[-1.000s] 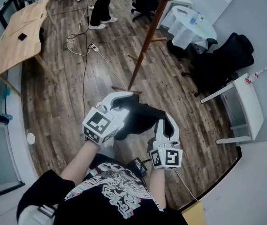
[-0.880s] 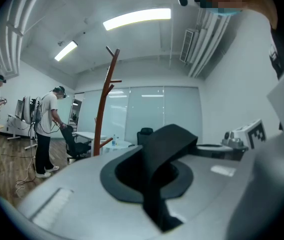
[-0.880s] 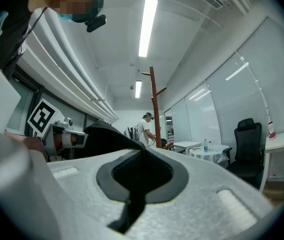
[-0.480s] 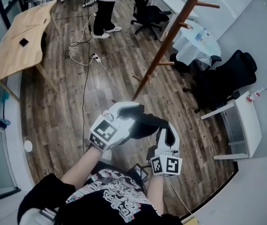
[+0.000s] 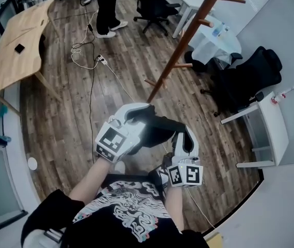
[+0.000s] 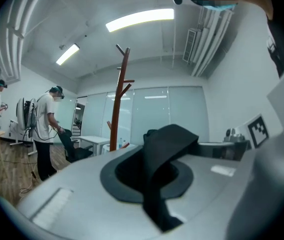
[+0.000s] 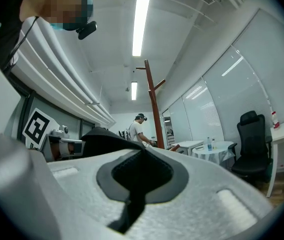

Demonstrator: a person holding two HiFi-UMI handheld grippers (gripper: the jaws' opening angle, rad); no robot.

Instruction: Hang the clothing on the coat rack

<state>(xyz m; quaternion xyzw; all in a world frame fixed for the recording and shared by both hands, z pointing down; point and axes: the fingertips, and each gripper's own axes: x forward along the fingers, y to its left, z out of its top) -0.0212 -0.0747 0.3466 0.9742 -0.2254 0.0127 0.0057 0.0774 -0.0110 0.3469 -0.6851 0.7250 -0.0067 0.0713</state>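
A black piece of clothing (image 5: 159,129) hangs bunched between my two grippers, just in front of my chest. My left gripper (image 5: 138,113) is shut on one edge of it, and the fabric (image 6: 167,145) folds out of the closed jaws. My right gripper (image 5: 186,138) is shut on the other edge, with a black strip (image 7: 132,204) pinched between its pads. The brown wooden coat rack (image 5: 184,39) stands on the floor right ahead, with its foot just beyond the clothing. Its pole and pegs also show in the left gripper view (image 6: 117,109) and the right gripper view (image 7: 153,106).
A wooden table (image 5: 17,45) stands at the far left, with cables (image 5: 91,61) on the floor beside it. A person (image 5: 105,4) stands at the back. Black office chairs (image 5: 250,71) (image 5: 154,6), a round white table (image 5: 211,37) and a white desk (image 5: 271,120) lie to the right.
Both grippers keep their hold on the clothing and stay almost in place. The head view has shifted, so more of the rack's upper pegs now show.
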